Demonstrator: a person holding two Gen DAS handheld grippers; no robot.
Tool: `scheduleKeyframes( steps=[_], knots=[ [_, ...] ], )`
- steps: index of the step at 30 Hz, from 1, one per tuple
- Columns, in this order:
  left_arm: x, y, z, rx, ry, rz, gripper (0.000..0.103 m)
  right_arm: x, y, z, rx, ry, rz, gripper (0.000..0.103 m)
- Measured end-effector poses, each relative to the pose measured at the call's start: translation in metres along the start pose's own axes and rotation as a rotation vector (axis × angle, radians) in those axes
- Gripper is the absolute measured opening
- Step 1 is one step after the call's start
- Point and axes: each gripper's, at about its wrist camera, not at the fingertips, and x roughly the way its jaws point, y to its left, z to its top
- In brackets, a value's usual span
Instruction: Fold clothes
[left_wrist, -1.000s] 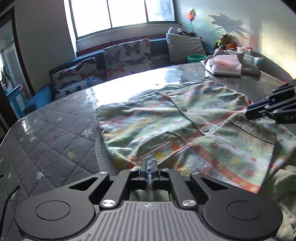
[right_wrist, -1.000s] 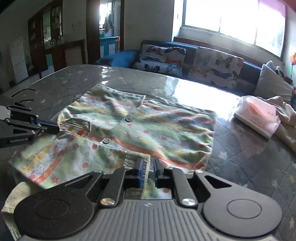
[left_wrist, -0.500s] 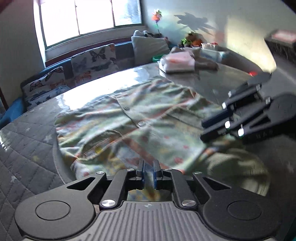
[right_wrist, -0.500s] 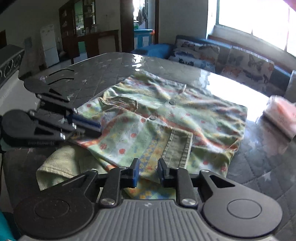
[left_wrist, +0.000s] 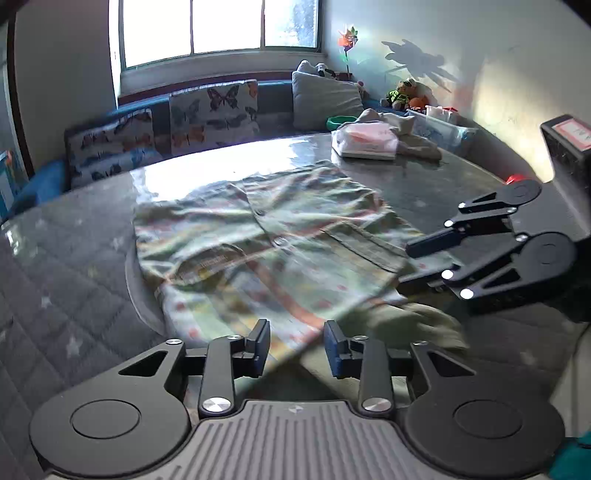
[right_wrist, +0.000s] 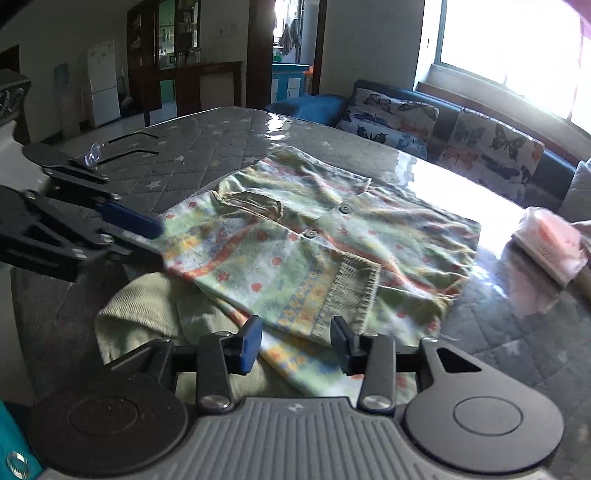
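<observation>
A green shirt (left_wrist: 273, 243) with orange stripes, dots and buttons lies spread on the quilted table. Its near edge rests on a beige ribbed garment (right_wrist: 147, 306). My left gripper (left_wrist: 297, 345) hovers at the shirt's near edge. Its jaws are opening, and the cloth below them is not pinched. My right gripper (right_wrist: 297, 343) sits over the near hem beside a ribbed cuff (right_wrist: 351, 291). Its jaws are opening too, and nothing is clamped. Each gripper shows in the other's view: the right gripper (left_wrist: 406, 264) and the left gripper (right_wrist: 157, 242).
A pink-and-white packet (left_wrist: 365, 142) and a beige cloth (left_wrist: 417, 144) lie at the table's far side. Spectacles (right_wrist: 110, 151) rest on the quilted table cover (left_wrist: 66, 280). A sofa with butterfly cushions (left_wrist: 214, 110) runs under the window.
Both grippers were shut on the shirt's near edge. Their jaws have spread and let the cloth go. Both hands shifted sideways, and the beige garment now shows under the hem.
</observation>
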Motion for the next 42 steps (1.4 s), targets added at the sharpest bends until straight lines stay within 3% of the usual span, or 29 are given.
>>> scheduleKeyframes(
  steps=[2,12,15,17,22,29,32,34,36,39,40,42],
  knots=[
    [-0.007,-0.004,-0.003,-0.024,0.021,0.002,0.046,-0.010,-0.001,-0.004,-0.017,0.001,-0.019,0.047],
    [0.007,-0.015,-0.012,-0.142,0.154,-0.026,0.050,-0.028,0.011,-0.039,-0.175,0.063,-0.073,0.058],
    [0.013,-0.013,-0.012,-0.188,0.188,-0.060,0.043,-0.030,0.020,-0.046,-0.232,0.052,-0.064,0.067],
    [0.015,-0.011,-0.010,-0.208,0.199,-0.095,0.021,-0.030,0.026,-0.050,-0.273,0.034,-0.065,0.070],
    [0.009,-0.004,0.005,-0.216,0.169,-0.129,0.013,-0.027,0.035,-0.051,-0.331,-0.010,-0.066,0.074],
    [0.011,0.022,0.046,-0.263,0.124,-0.207,0.012,-0.007,0.042,-0.040,-0.372,-0.087,-0.047,0.075],
    [0.016,0.028,0.058,-0.254,0.115,-0.228,0.012,0.005,0.045,-0.030,-0.370,-0.120,-0.023,0.066],
    [0.018,0.030,0.061,-0.235,0.110,-0.232,0.012,0.014,0.043,-0.021,-0.329,-0.116,0.019,0.055],
    [0.016,0.030,0.060,-0.206,0.098,-0.235,0.013,0.021,0.037,-0.011,-0.274,-0.102,0.055,0.031],
    [0.007,0.032,0.050,-0.157,0.073,-0.223,0.016,0.025,0.018,0.009,-0.163,-0.078,0.103,0.020],
    [0.003,0.032,0.046,-0.138,0.060,-0.213,0.020,0.025,0.012,0.014,-0.129,-0.073,0.122,0.019],
    [-0.007,0.033,0.036,-0.091,0.027,-0.171,0.039,0.024,0.002,0.023,-0.081,-0.060,0.151,0.017]
  ],
)
